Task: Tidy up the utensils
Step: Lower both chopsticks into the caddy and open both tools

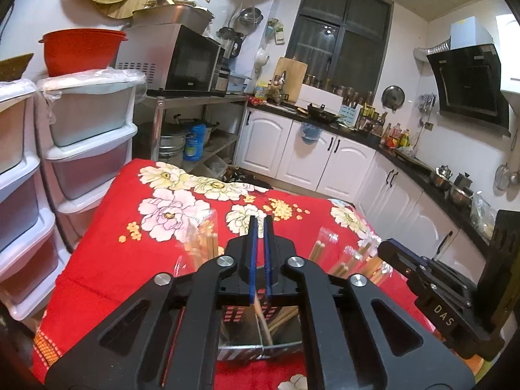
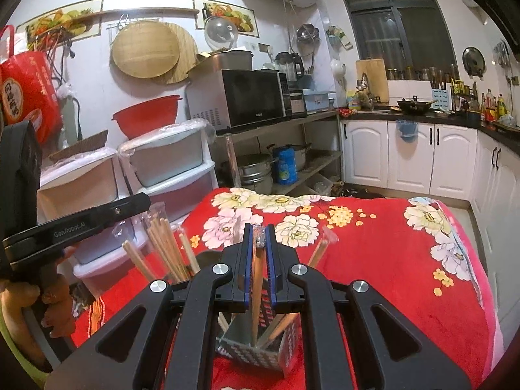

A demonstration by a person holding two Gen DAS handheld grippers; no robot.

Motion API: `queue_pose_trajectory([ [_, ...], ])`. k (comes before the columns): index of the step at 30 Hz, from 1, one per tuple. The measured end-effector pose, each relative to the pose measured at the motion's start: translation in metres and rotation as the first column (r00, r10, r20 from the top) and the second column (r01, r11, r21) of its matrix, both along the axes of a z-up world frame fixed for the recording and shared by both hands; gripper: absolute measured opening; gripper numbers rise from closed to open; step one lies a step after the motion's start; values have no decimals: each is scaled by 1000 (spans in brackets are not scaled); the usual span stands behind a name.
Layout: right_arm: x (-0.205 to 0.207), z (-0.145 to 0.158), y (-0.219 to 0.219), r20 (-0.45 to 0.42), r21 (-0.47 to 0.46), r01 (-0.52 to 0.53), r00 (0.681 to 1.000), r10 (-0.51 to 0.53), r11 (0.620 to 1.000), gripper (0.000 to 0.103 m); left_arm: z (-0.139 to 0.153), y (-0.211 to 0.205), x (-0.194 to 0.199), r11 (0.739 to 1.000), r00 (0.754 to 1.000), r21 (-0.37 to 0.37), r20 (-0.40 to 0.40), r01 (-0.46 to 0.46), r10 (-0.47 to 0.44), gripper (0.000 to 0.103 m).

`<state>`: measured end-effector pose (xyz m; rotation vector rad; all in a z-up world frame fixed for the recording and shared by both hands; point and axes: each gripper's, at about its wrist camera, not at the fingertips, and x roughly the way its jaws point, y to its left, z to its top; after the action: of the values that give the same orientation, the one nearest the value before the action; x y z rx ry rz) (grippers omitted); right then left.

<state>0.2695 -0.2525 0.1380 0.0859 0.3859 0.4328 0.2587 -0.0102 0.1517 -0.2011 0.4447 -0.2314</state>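
Note:
A metal utensil holder (image 1: 247, 338) with a divider stands on the red floral cloth (image 1: 130, 260), right under both grippers; it also shows in the right wrist view (image 2: 260, 354). Wrapped wooden chopsticks (image 1: 203, 247) stand in it. My left gripper (image 1: 260, 224) is shut, with one thin chopstick (image 1: 263, 321) showing below its pads; whether it is pinched is unclear. My right gripper (image 2: 259, 232) is shut on a plastic-wrapped chopstick (image 2: 258, 279) that reaches down into the holder. More chopsticks (image 2: 169, 247) lean to the left. The right gripper's body (image 1: 435, 292) is beside the left one.
White plastic drawer towers (image 1: 81, 149) stand left of the table. A metal shelf with a microwave (image 1: 182, 61) and pots is behind. White kitchen cabinets (image 1: 325, 149) and a crowded countertop run along the back and right. The person's hand holds the left gripper (image 2: 65, 227).

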Motion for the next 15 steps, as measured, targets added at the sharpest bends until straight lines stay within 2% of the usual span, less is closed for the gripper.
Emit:
queue_pose_trajectory([
  [1, -1, -1, -1, -3, -2, 1, 1000, -1, 1000, 10, -1, 1, -3, 1000, 1000, 3, -3, -3, 3, 9],
  [6, -10, -5, -3, -19, -16, 4, 1000, -4, 1000, 21, -5, 4, -15, 1000, 1000, 16, -22, -13, 13, 16],
  [11, -19, -8, -4, -32, -28, 12, 999, -13, 1000, 31, -8, 9, -30, 1000, 1000, 15, -25, -16, 16, 30],
  [15, -32, -11, -5, -31, -36, 14, 999, -16, 999, 41, -10, 11, -44, 1000, 1000, 24, -23, -14, 15, 37],
])
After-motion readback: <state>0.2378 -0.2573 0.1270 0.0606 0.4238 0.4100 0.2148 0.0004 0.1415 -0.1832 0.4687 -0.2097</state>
